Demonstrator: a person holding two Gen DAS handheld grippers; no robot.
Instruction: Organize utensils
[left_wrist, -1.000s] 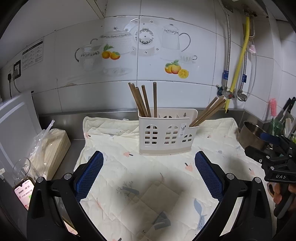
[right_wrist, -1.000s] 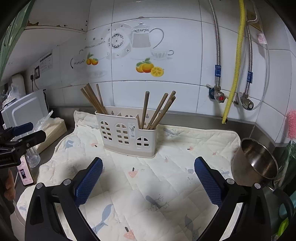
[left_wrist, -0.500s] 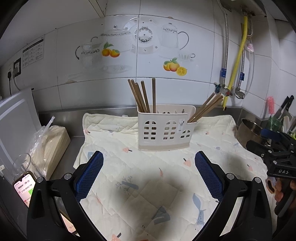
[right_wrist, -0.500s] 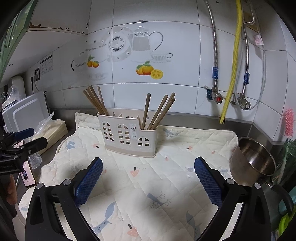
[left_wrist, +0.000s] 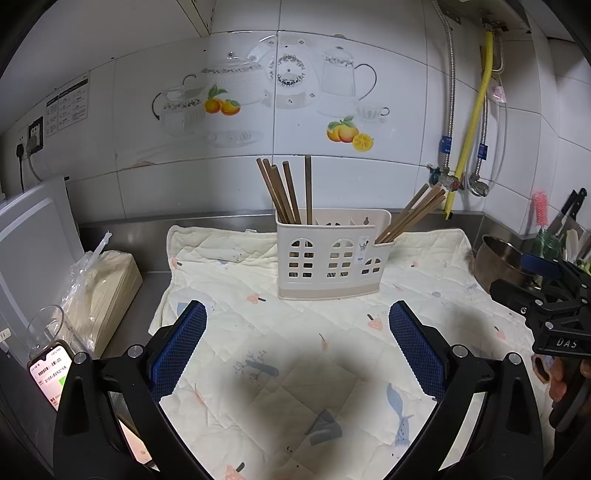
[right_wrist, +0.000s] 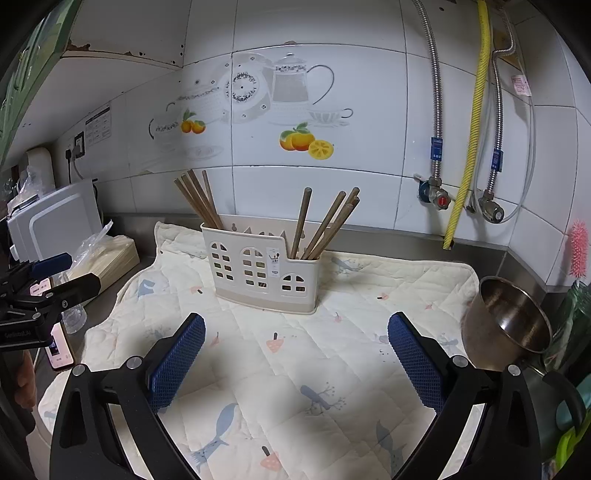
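Cream holder (left_wrist: 331, 254) standing on quilted mat (left_wrist: 280, 354) over the tabletop, straight ahead of both tools. Chopsticks (left_wrist: 286, 190) upright at holder's left end, others (left_wrist: 413, 214) leaning right. Left tool (left_wrist: 297, 345) and right tool (right_wrist: 296, 349) spread apart, empty, seemingly equally near.

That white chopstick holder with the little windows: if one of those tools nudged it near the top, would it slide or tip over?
The chopstick holder would probably tip rather than slide: it looks like thin, hollow plastic, so likely light, and it stands tall on a soft quilted mat that may grip its base. The long chopsticks lean outward above the rim, which likely adds top weight on that side.
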